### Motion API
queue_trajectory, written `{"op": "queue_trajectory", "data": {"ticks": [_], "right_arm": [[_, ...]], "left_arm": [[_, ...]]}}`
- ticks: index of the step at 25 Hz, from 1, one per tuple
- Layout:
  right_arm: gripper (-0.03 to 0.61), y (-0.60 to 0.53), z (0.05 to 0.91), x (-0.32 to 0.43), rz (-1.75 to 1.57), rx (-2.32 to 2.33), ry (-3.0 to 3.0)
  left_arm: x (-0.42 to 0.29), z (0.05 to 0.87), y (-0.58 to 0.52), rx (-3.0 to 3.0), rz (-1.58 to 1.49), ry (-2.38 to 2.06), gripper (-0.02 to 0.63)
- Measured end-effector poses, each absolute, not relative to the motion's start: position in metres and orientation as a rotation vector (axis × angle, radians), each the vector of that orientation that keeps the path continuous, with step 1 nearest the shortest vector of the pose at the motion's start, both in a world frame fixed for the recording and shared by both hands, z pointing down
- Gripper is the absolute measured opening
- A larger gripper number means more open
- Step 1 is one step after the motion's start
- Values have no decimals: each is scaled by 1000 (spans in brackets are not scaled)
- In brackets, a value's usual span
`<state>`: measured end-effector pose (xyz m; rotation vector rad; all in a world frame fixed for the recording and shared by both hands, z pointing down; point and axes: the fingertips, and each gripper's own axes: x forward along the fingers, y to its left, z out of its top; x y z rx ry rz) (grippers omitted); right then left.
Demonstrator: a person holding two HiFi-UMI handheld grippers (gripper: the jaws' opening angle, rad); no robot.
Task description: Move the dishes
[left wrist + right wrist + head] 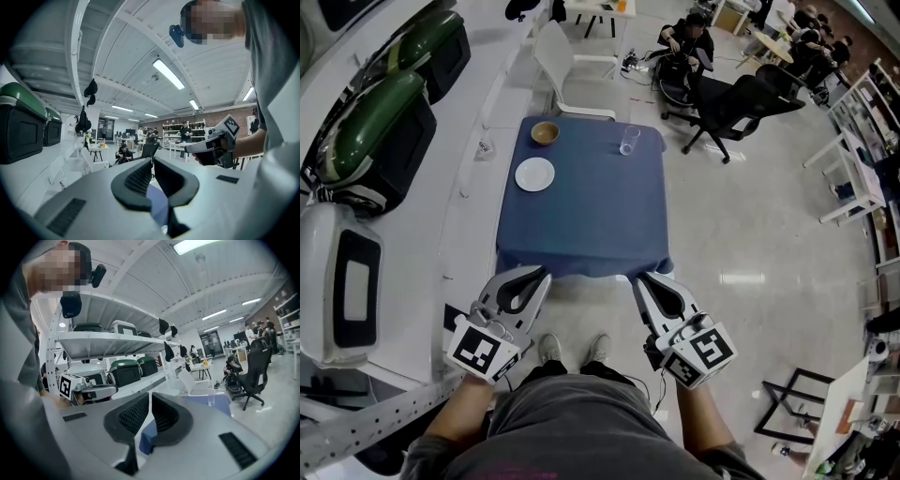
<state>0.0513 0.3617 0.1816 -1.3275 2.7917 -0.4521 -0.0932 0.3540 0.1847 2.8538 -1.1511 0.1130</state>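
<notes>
Now | left tongs (546,273) closed, empty | right tongs (637,277) closed, empty | bowl (545,133), glass (629,141) look empty

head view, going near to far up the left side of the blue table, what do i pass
left gripper → white plate → wooden bowl → white chair

Clad in a grey shirt (572,422), dark trousers (567,372) and pale sneakers (549,349). Light grey left claw (542,277) and right claw (639,279), black ribbed pads (139,178), white cubes (484,351) with black square markers.
</notes>
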Motion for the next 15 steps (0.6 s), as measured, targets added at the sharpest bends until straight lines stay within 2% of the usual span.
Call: {"op": "queue_trajectory", "data": {"ticks": [9, 11, 15], "right_arm": [[8, 361, 184, 59, -449, -1358, 2787], [46, 361, 185, 60, -455, -1350, 2790], [75, 360, 187, 67, -463, -1364, 2796]], "left_arm": [[-91, 185, 355, 2853, 120, -1154, 17], [-90, 186, 354, 2850, 121, -1153, 15], [-87, 187, 354, 2845, 134, -1152, 12]]}}
